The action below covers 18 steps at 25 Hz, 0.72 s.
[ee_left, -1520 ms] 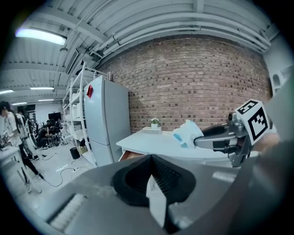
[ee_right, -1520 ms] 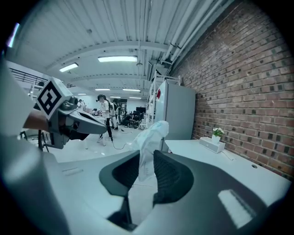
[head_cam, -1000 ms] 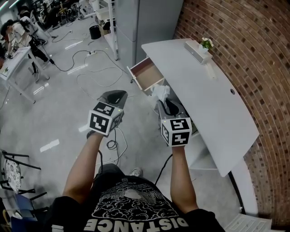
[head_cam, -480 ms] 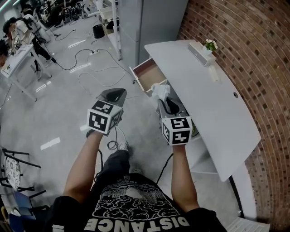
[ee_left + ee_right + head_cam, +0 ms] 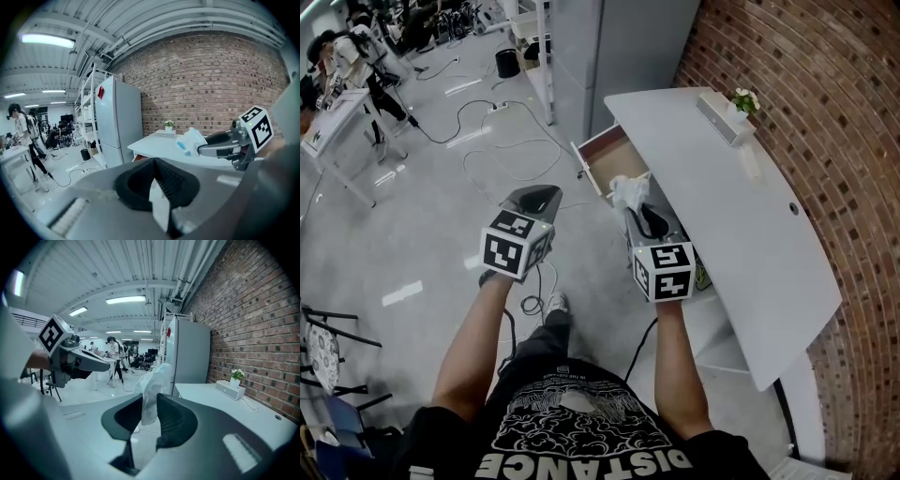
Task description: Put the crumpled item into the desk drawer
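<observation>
Head view looks down on a person holding 2 tools out in front of the chest, beside a white bench (image 5: 722,206) that stands along a brick wall (image 5: 797,75). In the right gripper view, the right tool (image 5: 636,208) has its jaws partly closed and pressed on the crumpled item (image 5: 628,190), a white wad that sticks up and forward past the pads (image 5: 174,418). The wad hangs in the air beside the bench's edge, just short of the drawer (image 5: 605,155). The drawer stands pulled out from the bench's far end, and its inside shows reddish brown. The left tool (image 5: 539,194) is held level with the right one, well apart from it and out over the grey floor (image 5: 422,234). Its jaws are closed together with nothing between them. A small flower pot (image 5: 742,101) sits at the bench's far corner, and cables (image 5: 502,141) trail across the floor beyond the drawer.
</observation>
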### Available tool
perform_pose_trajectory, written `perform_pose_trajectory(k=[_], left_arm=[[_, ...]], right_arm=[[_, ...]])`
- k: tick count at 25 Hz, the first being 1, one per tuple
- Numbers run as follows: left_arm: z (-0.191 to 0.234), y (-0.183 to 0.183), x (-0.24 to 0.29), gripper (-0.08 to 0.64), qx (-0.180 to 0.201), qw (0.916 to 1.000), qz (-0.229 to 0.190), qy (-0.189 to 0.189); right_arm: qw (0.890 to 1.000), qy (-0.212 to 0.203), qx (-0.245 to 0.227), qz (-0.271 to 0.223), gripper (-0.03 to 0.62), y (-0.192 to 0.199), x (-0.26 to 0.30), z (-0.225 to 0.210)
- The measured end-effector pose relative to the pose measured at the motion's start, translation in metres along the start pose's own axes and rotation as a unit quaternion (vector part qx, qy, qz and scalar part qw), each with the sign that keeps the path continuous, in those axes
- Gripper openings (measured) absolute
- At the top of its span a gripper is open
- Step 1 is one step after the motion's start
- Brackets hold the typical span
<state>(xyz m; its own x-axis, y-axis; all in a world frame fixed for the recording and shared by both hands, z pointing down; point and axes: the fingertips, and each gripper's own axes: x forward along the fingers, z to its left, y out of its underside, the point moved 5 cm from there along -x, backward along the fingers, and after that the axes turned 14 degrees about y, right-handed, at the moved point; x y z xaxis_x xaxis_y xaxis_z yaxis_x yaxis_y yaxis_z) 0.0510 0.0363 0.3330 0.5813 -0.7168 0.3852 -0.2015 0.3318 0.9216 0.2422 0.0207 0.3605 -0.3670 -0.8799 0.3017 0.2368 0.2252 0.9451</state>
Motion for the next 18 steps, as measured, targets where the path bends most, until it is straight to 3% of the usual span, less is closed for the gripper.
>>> perform_pose_trajectory(k=[8,18], left_arm=[[0.032,0.003,0.02,0.005,-0.001,1.0,0.004,0.003],[0.103,-0.004,0.057,0.005,-0.02,0.9995,0.006,0.025]], right_arm=[[1.0,0.004,-0.001,0.006,0.08,-0.001,0.037,-0.003],[0.999,0.014,0.0,0.029,0.08,-0.018,0.108,0.001]])
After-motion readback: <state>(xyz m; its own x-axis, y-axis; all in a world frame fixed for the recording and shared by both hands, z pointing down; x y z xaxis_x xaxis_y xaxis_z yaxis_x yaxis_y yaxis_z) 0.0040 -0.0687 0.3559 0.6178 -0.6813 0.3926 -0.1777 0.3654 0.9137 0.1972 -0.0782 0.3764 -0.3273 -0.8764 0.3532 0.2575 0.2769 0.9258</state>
